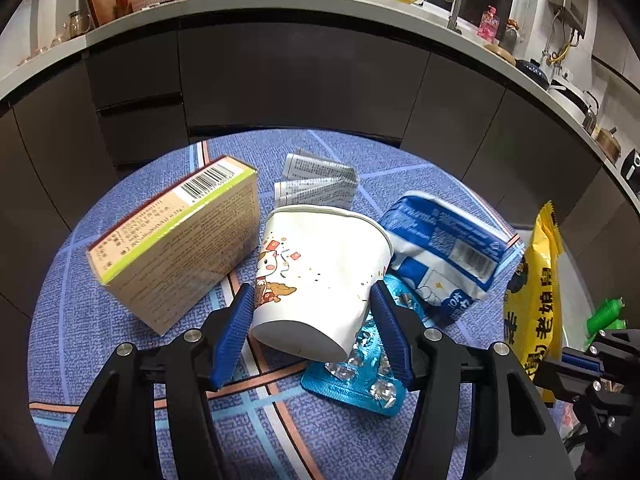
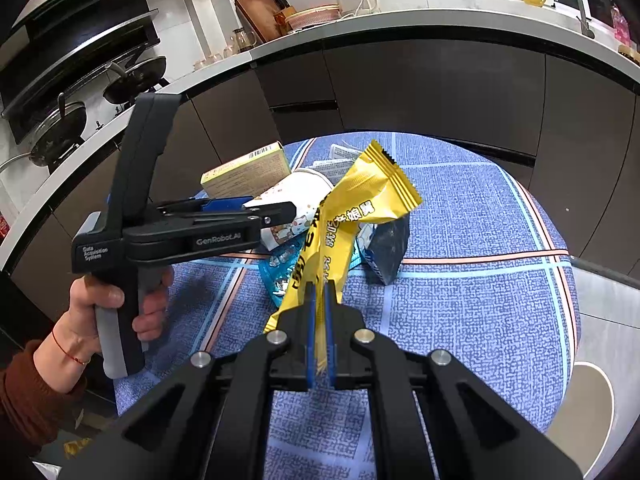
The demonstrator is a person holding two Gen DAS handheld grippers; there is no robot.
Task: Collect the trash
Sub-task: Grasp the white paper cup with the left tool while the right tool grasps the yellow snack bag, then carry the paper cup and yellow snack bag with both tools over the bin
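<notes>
A white paper cup (image 1: 320,280) with a cartoon print lies on its side on the round blue table (image 1: 120,360). My left gripper (image 1: 314,300) is open with its blue fingers on either side of the cup. The cup rests on a blue blister pack (image 1: 356,380). A tan carton (image 1: 180,240), a folded leaflet (image 1: 320,186) and a blue-white pouch (image 1: 440,252) lie around it. My right gripper (image 2: 319,292) is shut on a yellow snack wrapper (image 2: 360,208) and holds it above the table. The wrapper also shows in the left wrist view (image 1: 536,292).
Dark kitchen cabinets (image 1: 300,80) and a grey counter (image 1: 280,0) curve behind the table. A green object (image 1: 606,312) sits off the table's right edge. In the right wrist view the person's hand (image 2: 100,312) holds the left gripper's handle.
</notes>
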